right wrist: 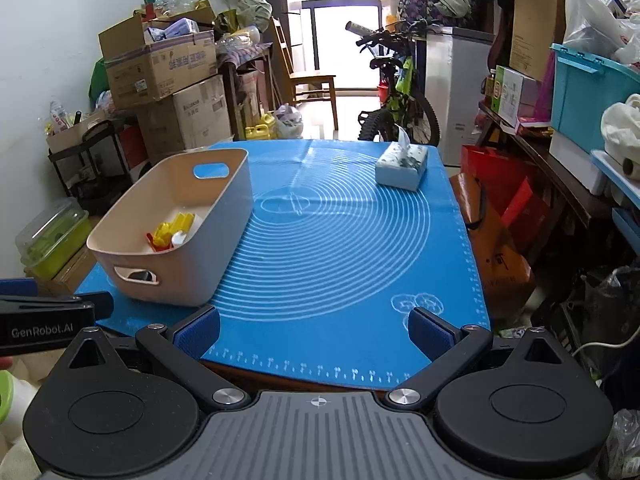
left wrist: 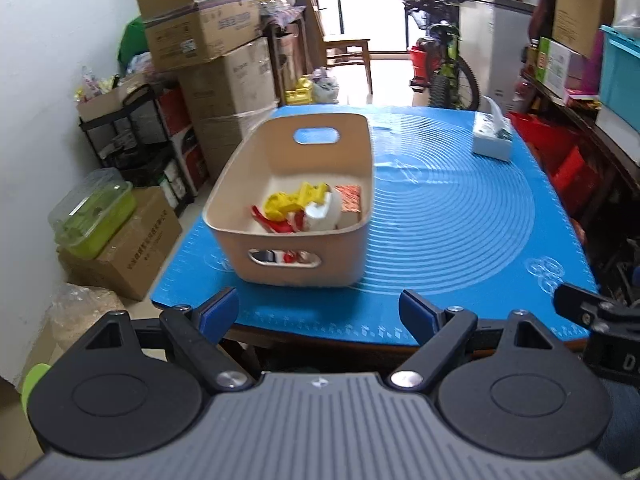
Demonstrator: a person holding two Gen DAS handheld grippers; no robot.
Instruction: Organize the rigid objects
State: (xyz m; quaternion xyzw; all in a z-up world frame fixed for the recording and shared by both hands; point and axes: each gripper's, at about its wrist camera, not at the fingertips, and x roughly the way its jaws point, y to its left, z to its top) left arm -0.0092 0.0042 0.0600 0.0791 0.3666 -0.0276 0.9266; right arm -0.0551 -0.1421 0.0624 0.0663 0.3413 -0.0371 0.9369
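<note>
1. A cluttered storeroom: stacked cardboard boxes (right wrist: 160,68) along the left wall, a bicycle (right wrist: 400,96) by the bright window at the far end, and in the middle a surface covered by a blue mat (right wrist: 340,240) printed with white concentric rings.

2. A beige plastic bin (left wrist: 296,200) with cut-out handles stands on the left half of the mat, near the front edge. In the right wrist view the same bin (right wrist: 176,232) sits left of the ring pattern's centre.

3. Inside the bin lies a small heap of rigid pieces: yellow plastic parts (left wrist: 296,200), red bits (left wrist: 276,224) beside them, a white piece (left wrist: 324,212) and an orange-patterned flat item (left wrist: 349,199) against the right wall. The view is blurred, so I cannot tell exactly what each piece is.

4. A tissue box (right wrist: 402,166) with a sheet poking up sits at the far right of the mat, well apart from the bin.

5. The left claw (left wrist: 318,316) hangs at the front edge of the surface, just short of the bin, its blue-padded jaws spread wide and carrying nothing.

6. The right claw (right wrist: 316,334) hovers over the front edge of the mat, right of the bin, jaws likewise released and empty.

7. At the left edge of the right wrist view, the left claw's side shows with lettering on it.
</note>
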